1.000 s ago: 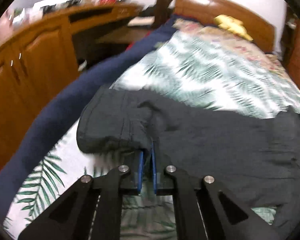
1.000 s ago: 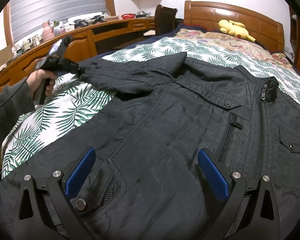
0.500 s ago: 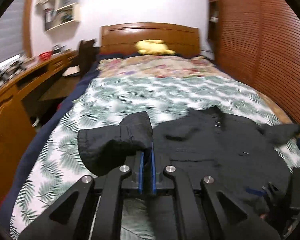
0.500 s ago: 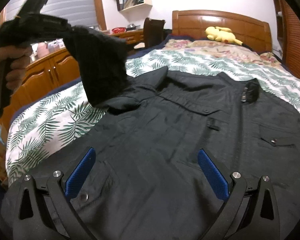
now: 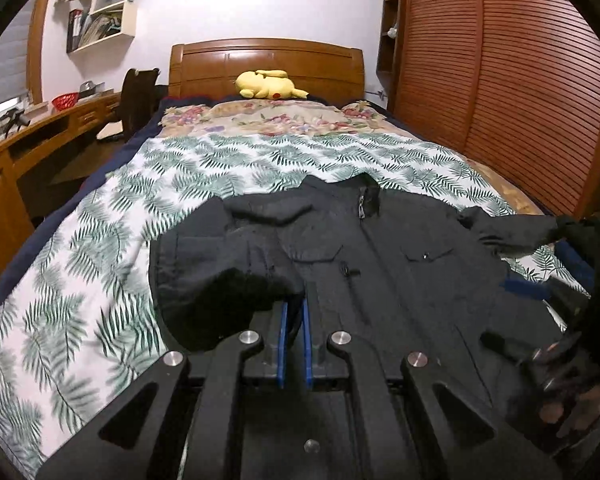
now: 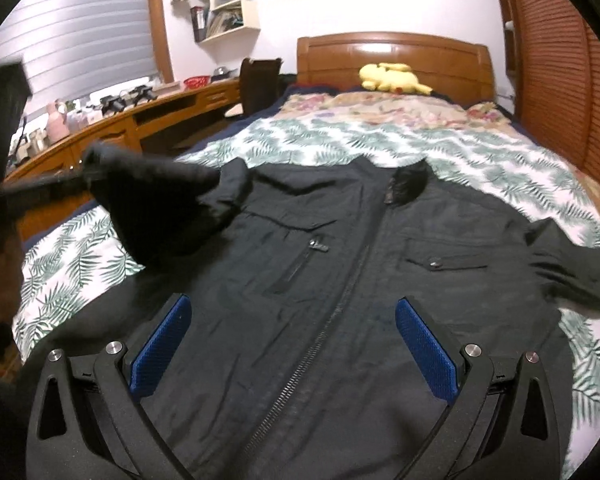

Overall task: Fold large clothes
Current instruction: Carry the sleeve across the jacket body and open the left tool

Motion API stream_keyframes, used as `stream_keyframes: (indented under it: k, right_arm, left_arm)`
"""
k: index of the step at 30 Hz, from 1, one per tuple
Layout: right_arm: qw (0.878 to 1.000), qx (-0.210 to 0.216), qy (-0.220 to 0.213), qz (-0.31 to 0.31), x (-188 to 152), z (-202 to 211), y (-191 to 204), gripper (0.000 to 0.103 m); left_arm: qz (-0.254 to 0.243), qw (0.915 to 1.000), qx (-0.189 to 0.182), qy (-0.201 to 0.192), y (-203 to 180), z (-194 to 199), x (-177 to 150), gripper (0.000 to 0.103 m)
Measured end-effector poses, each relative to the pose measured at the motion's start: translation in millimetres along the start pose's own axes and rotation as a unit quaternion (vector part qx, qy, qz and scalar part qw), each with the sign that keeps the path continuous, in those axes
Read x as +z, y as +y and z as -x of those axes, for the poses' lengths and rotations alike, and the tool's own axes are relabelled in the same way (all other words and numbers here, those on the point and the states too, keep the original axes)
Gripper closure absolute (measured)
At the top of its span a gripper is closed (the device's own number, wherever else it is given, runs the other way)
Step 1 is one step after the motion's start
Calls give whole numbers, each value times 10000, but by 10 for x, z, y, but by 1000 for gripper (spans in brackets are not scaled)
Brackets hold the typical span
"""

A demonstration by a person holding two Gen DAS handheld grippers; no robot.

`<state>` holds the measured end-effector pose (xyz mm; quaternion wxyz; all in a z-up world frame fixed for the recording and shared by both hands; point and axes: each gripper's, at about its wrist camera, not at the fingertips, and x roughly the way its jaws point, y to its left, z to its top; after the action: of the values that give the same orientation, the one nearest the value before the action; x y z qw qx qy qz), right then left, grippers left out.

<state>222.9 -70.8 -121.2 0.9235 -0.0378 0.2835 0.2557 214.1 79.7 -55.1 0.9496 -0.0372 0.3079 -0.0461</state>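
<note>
Left gripper (image 5: 294,316) is clenched on the jacket's (image 6: 340,264) sleeve (image 5: 220,280), lifted over the bed (image 6: 480,160). Right gripper (image 6: 296,344) is released above the jacket.

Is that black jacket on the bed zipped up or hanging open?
Zipped up. On the jacket, the zipper runs as one closed line down the front to the collar, with both front panels meeting flat on the bed.

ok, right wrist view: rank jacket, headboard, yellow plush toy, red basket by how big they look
1. jacket, though nearest the camera
2. headboard
3. yellow plush toy
4. red basket, smallest and far off
</note>
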Motion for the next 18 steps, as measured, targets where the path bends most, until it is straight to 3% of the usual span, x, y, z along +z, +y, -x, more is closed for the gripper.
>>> stream_keyframes:
  k: [13, 18]
  right_arm:
    - [9997, 58, 115, 196, 12, 107, 273, 0]
    - [9992, 57, 160, 354, 8, 105, 436, 0]
  left_arm:
    - [-149, 9990, -35, 409, -146, 144, -311, 92]
    - [-97, 9977, -250, 630, -75, 266, -518, 87]
